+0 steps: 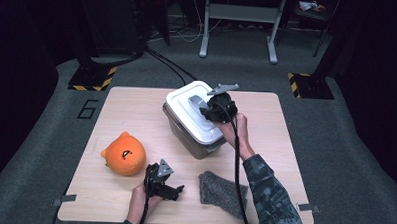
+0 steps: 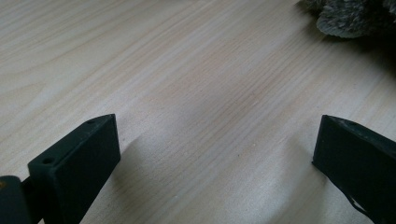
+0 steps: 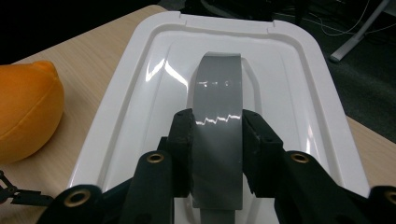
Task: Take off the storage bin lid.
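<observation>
While clamped across the grey arched plastic handle (image 3: 217, 116) atop the white lid (image 3: 140, 88) of the grey bin (image 1: 185, 136), right gripper (image 3: 217, 140) aligned for lifting; left gripper (image 2: 215, 154) spread, idle nearby.

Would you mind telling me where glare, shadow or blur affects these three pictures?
High view: the room around the table is very dark and the picture is soft. Right gripper view: bright glare streaks lie on the white lid and across its grey handle, while the near fingers are slightly soft. Left gripper view: soft shadows lie beside the fingers and the grey cloth is blurred.
</observation>
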{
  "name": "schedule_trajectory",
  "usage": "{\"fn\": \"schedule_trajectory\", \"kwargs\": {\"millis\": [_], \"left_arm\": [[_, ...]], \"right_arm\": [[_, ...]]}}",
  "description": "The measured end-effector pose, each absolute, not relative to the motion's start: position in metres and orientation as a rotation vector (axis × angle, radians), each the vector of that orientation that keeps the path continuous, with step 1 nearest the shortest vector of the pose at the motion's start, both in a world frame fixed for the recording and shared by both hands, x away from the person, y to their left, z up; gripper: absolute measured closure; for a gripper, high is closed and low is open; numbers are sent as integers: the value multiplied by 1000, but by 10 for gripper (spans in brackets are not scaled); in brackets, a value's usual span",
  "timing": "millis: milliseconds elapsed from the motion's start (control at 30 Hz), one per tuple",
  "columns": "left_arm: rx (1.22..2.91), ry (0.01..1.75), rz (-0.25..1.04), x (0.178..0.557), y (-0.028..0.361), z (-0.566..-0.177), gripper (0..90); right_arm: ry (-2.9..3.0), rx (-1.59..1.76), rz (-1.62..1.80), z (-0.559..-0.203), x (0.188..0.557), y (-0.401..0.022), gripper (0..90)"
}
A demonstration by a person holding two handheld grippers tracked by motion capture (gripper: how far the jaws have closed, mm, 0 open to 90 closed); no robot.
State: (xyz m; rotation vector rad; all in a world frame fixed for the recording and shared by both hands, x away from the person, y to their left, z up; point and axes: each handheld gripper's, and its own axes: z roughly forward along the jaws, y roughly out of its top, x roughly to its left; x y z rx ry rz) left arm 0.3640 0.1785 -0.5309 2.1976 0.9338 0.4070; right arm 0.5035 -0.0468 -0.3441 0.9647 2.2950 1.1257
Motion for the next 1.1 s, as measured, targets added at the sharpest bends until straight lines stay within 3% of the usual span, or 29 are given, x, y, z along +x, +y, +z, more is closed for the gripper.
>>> {"fn": "schedule_trajectory", "kwargs": {"millis": [1100], "left_arm": [[2190, 947, 414, 364, 178, -531, 1]], "right_arm": [[2191, 1050, 1127, -327, 494, -118, 671]]}}
